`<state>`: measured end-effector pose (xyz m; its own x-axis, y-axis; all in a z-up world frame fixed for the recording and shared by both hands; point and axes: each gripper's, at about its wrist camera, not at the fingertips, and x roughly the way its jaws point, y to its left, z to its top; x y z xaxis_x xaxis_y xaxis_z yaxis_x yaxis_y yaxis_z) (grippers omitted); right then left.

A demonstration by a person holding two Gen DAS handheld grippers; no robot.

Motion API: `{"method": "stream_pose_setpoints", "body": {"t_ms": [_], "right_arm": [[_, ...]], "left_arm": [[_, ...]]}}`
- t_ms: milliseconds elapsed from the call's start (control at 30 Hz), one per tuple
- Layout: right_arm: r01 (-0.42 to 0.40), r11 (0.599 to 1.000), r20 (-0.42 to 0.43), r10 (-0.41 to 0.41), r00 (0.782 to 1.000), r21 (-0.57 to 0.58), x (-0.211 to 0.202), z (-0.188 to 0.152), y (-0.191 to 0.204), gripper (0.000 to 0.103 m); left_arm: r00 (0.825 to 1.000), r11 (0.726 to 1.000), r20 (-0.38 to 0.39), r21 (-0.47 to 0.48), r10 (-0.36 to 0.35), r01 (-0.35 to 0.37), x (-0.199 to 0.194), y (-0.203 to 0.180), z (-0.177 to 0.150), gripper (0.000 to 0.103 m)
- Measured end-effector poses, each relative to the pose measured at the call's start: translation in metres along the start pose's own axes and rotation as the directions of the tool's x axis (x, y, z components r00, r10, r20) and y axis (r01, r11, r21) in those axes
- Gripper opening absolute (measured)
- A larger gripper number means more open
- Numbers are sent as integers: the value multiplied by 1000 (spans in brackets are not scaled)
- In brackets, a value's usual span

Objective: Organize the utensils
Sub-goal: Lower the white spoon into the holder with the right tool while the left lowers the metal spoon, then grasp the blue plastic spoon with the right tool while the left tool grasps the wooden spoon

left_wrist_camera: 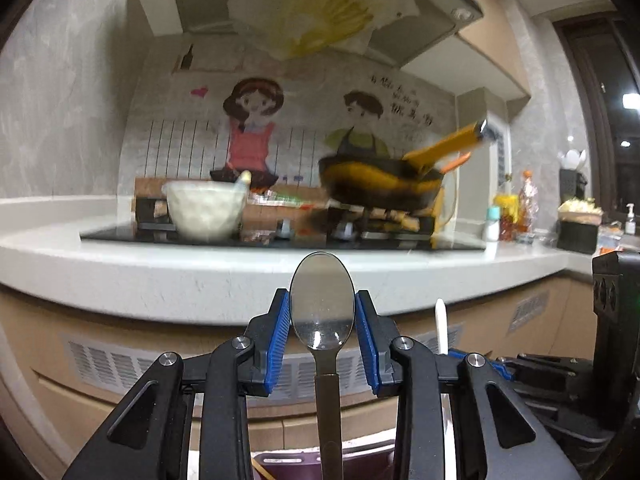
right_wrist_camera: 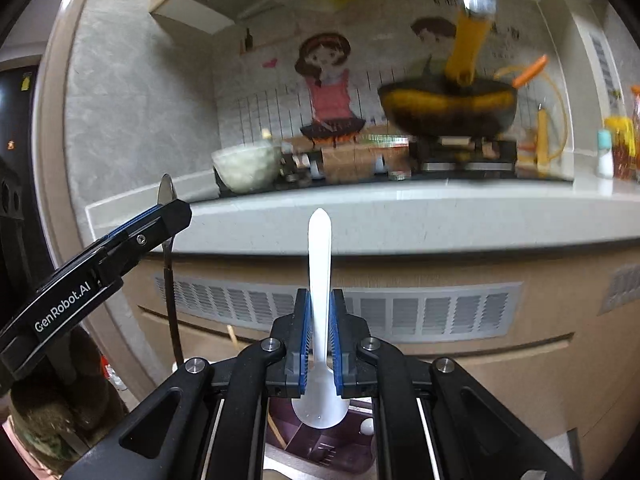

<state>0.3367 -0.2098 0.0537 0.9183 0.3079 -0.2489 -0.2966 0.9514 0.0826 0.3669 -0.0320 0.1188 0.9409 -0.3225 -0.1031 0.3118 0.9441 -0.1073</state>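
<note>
My left gripper [left_wrist_camera: 322,298] is shut on a metal spoon [left_wrist_camera: 322,320]. Its blue pads [left_wrist_camera: 280,324] press the sides of the bowl, which points up, and the dark handle hangs down. My right gripper [right_wrist_camera: 320,296] is shut on a white plastic spoon [right_wrist_camera: 319,248] held handle up, bowl below the pads. Both grippers hang side by side in front of the counter. The right wrist view shows the left gripper [right_wrist_camera: 160,220] with the metal spoon [right_wrist_camera: 165,192] at the left. The white spoon's handle [left_wrist_camera: 440,324] shows at the right of the left wrist view. A purple divided tray [right_wrist_camera: 320,446] lies below.
A pale countertop [left_wrist_camera: 200,280] runs across ahead, with a vented cabinet front [right_wrist_camera: 400,312] beneath. On the stove stand a white bowl [left_wrist_camera: 204,212] and a black and yellow pan [left_wrist_camera: 380,184]. Bottles [left_wrist_camera: 520,208] crowd the right end. A wooden stick [right_wrist_camera: 276,432] lies in the tray.
</note>
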Motion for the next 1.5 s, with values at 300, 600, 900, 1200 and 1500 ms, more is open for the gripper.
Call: {"method": "stream_pose_setpoints", "body": {"t_ms": [300, 600, 900, 1200, 1500], "right_arm": [[27, 1000, -136, -28, 990, -11, 73, -60, -10, 10], [38, 999, -212, -45, 976, -35, 95, -95, -12, 10], [39, 999, -257, -44, 966, -23, 80, -115, -14, 26], [109, 994, -328, -104, 939, -2, 27, -143, -36, 41], [40, 998, -506, -54, 861, -38, 2, -205, -8, 43]], "left_arm": [[991, 999, -128, 27, 41, -38, 63, 7, -73, 34], [982, 999, -185, -13, 43, -46, 84, 13, -101, 35], [972, 998, -228, -14, 51, -56, 63, 12, -102, 56], [893, 1000, -451, -18, 8, -19, -7, 38, -145, 69], [686, 994, -722, -21, -90, 108, -34, 18, -239, 70]]}}
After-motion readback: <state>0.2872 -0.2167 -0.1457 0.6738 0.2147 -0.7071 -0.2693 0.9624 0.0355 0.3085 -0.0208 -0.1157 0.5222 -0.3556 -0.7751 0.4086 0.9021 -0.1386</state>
